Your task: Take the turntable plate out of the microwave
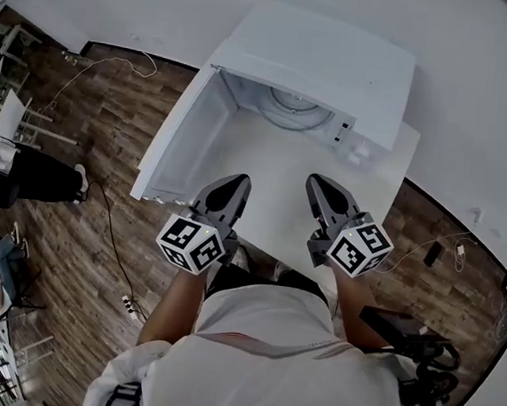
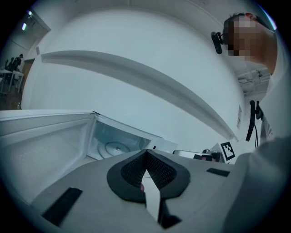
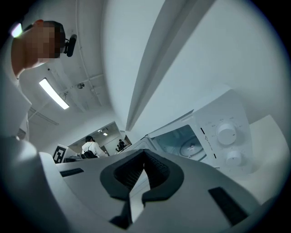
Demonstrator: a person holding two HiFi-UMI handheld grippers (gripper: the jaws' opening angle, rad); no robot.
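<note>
microwave (image 1: 321, 61) open | turntable plate (image 1: 291, 112) inside | left gripper (image 1: 238, 182), right gripper (image 1: 319, 183) closed, empty

Head view steeply down on the microwave (image 1: 313, 65); both gripper views low, seemingly near, toward it.

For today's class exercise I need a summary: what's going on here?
A person holds a tool in each hand above a white table, facing a white microwave whose door stands open. The left tool and right tool are both shut and empty, short of it. The turntable plate sits inside, untouched.
</note>
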